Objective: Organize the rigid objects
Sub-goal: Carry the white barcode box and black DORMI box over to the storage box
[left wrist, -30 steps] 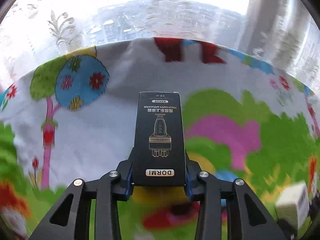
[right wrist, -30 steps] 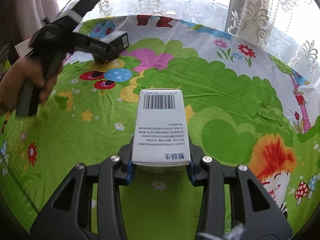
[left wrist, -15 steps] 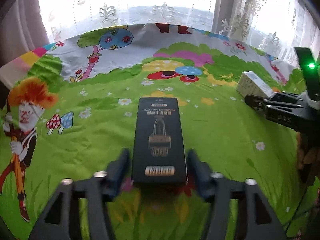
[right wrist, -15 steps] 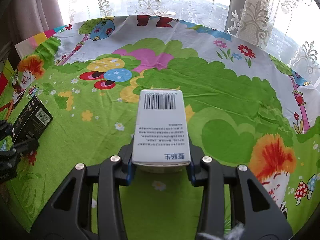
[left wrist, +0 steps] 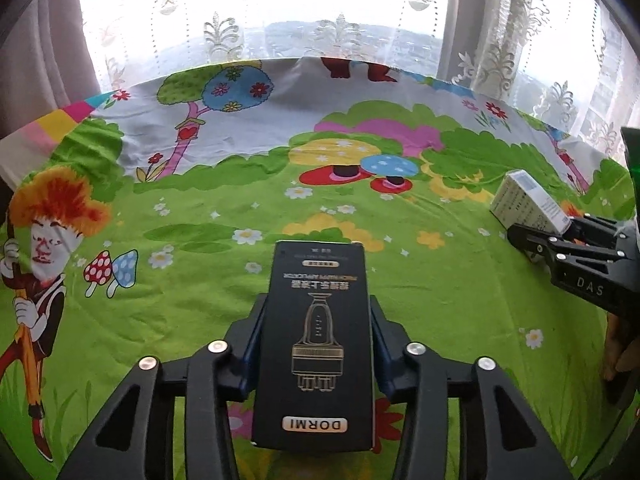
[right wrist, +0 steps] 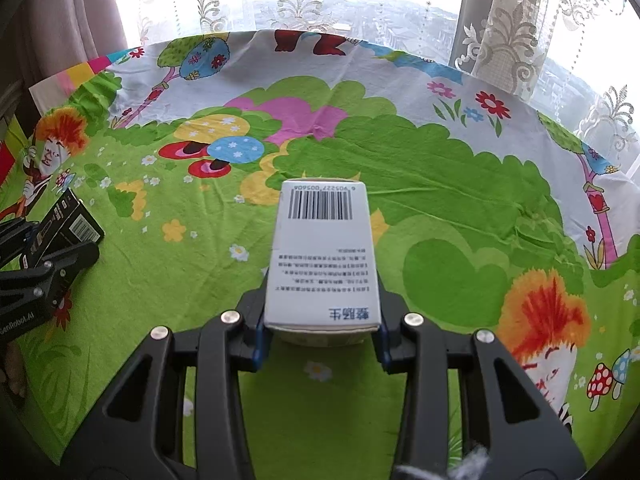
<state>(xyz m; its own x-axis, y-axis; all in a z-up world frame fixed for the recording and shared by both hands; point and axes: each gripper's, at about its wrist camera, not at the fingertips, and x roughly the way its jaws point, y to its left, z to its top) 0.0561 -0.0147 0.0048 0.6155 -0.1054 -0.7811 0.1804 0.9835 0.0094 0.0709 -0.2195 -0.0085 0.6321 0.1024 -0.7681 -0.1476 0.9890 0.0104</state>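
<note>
My left gripper [left wrist: 316, 344] is shut on a long black box [left wrist: 316, 344] marked DORMI, held low over the cartoon-print cloth [left wrist: 192, 280]. My right gripper [right wrist: 322, 312] is shut on a white box [right wrist: 322, 256] with a barcode on top, held just above the cloth [right wrist: 460, 208]. The white box [left wrist: 528, 204] and the right gripper also show at the right edge of the left wrist view. The black box [right wrist: 68, 220] and the left gripper show at the left edge of the right wrist view.
The colourful cloth covers the whole table up to its far edge [right wrist: 360, 40]. Lace curtains [right wrist: 512, 40] and a bright window stand behind it. A darker curtain [left wrist: 48, 40] hangs at the far left.
My left gripper has swung down from high near the far edge to low over the near left of the cloth, with the black box in it. The right gripper has stayed still.
</note>
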